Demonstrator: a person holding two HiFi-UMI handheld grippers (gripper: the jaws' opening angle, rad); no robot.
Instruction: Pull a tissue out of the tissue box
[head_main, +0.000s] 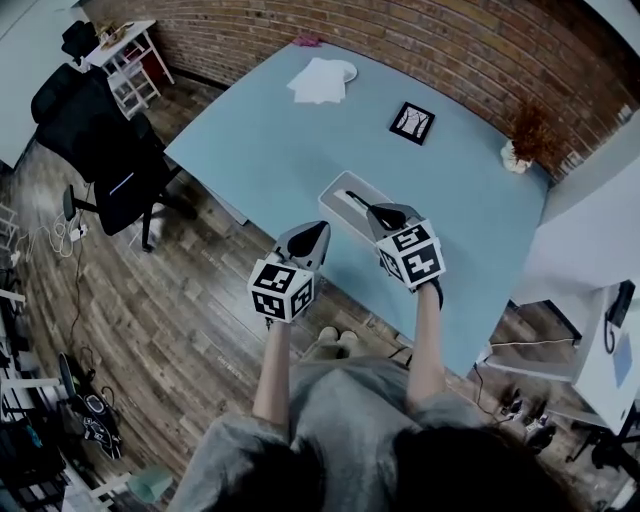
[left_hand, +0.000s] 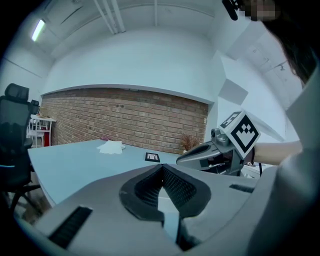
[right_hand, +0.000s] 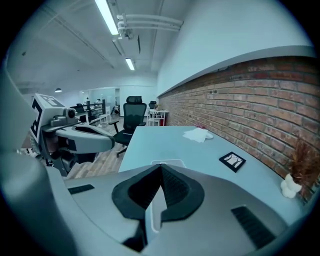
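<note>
The white tissue box (head_main: 338, 196) stands near the front edge of the light blue table (head_main: 280, 140); in the right gripper view its top (right_hand: 167, 163) shows just past the jaw tips. My right gripper (head_main: 358, 201) hovers over the box, shut, with nothing between its jaws (right_hand: 161, 167). To the left of the box, near the table's edge, my left gripper (head_main: 321, 230) is also shut and empty (left_hand: 162, 168). Each gripper shows in the other's view: the right gripper (left_hand: 186, 158) and the left gripper (right_hand: 107, 143). I cannot make out a tissue clearly.
A black-framed picture (head_main: 411, 122) lies beyond the box. White sheets (head_main: 320, 80) rest at the table's far end. A dried plant in a white pot (head_main: 522, 140) stands by the brick wall. A black office chair (head_main: 100, 140) is on the wooden floor at left.
</note>
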